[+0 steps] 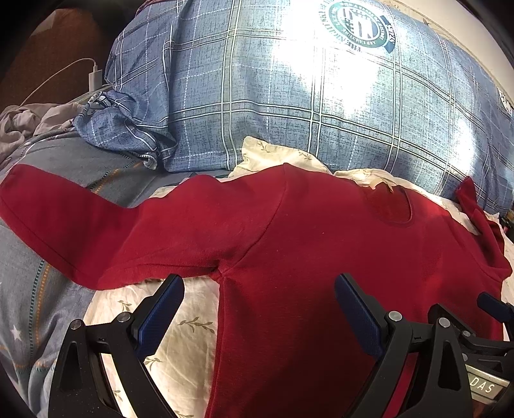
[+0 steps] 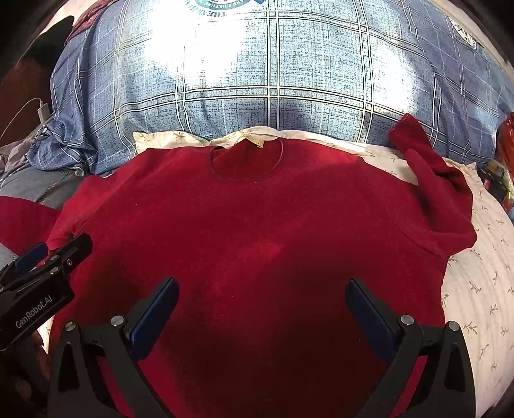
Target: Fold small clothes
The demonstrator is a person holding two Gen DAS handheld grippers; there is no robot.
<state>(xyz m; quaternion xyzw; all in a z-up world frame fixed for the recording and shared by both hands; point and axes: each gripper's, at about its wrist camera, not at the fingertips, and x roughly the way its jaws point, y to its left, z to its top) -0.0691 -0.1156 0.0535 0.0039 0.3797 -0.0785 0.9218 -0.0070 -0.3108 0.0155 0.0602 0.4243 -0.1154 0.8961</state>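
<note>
Item: red long-sleeved top (image 2: 257, 225), small, plain knit, round neck w/ pale label inside collar.

Condition: lay flat, front up, body smooth; slight creasing at right shoulder.

Location: spread on cream leaf-print pillow (image 2: 482, 273) on a bed, just in front of blue plaid duvet (image 2: 289, 80), which bore a round green-and-white emblem (image 1: 356, 25).

Orientation: neck pointed away from both cameras, toward duvet; hem nearest the tongs. Long axis of body ran collar to hem, straight away from viewer. One sleeve (image 1: 64, 225) stretched out flat to the left, crosswise to body, reaching past pillow onto grey-blue sheet (image 1: 32, 305). Other sleeve (image 2: 427, 167) bent upward, cuff resting against duvet.

Left tongs (image 1: 258, 308): spread wide, blue pads apart, holding nothing; hovered over armpit seam and left side of body.

Right tongs (image 2: 261, 308): spread wide, nothing between them; hovered over lower middle of body.

Misc: white charger w/ cable (image 1: 95, 75) at far left, well apart from top.
</note>
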